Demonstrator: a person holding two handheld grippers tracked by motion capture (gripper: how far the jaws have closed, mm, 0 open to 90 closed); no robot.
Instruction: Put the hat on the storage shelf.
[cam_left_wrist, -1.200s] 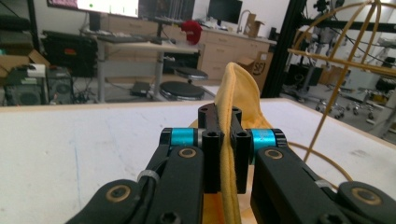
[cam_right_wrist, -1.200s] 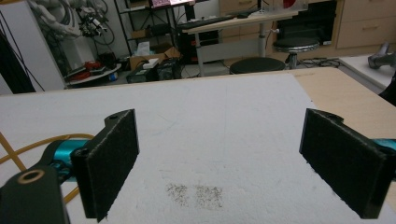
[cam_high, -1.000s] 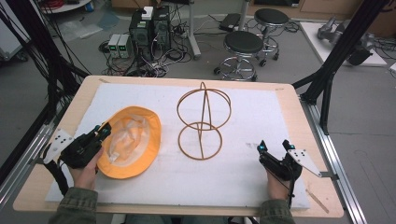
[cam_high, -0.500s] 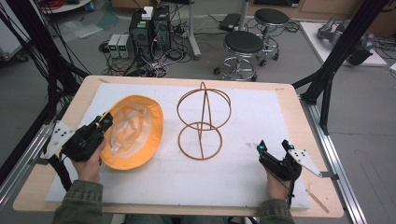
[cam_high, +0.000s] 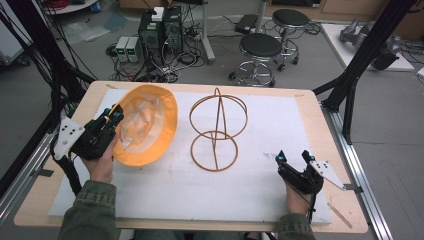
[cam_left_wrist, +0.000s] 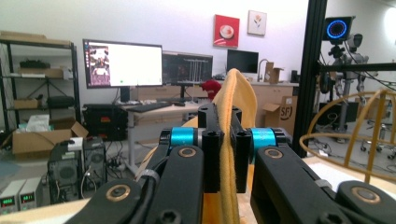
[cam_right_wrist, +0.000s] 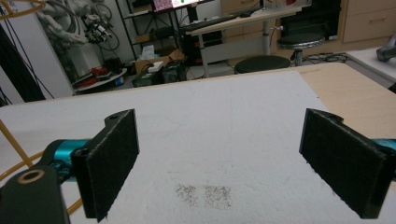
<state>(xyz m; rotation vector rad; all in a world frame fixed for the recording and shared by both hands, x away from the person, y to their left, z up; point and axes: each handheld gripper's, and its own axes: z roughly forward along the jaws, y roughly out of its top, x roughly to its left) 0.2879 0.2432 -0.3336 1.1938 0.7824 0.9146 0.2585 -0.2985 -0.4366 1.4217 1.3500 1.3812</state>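
While the left claw (cam_high: 114, 114) pinches the near-left brim of the orange hat (cam_high: 145, 125), the high view shows the hat tilted up off the white mat (cam_high: 165, 190), its pale lining facing the camera and its far edge near the back of the counter (cam_high: 320, 107). The left hand (cam_high: 102, 162) grips the tool from below. Just right of the hat stands the wire stand (cam_high: 217, 130): a base ring lying on the mat, an upper ring above it, joined by an arched hoop. Hat and stand are close but apart. The right claw (cam_high: 291, 157) sits low at the mat's near-right area, well apart from the stand, jaws spread with nothing between them; the right hand (cam_high: 298, 200) is behind it.

Left gripper view: the two black jaws are pressed together on a fold of yellow-orange fabric, the hat (cam_left_wrist: 238, 100), which rises above the jaw tips and continues down between the arms. Part of the wire stand (cam_left_wrist: 369, 121) curves in at the right edge. Background: monitors, shelving, boxes.

Right gripper view: the jaws stand wide apart, padded faces toward each other, the right claw (cam_right_wrist: 219, 158) hanging just over bare white mat (cam_right_wrist: 210, 126) with a small patch of dark specks. A piece of the wire stand (cam_right_wrist: 14, 140) shows at the left edge. Tan counter (cam_right_wrist: 355, 93) surface appears beyond the mat on the right.
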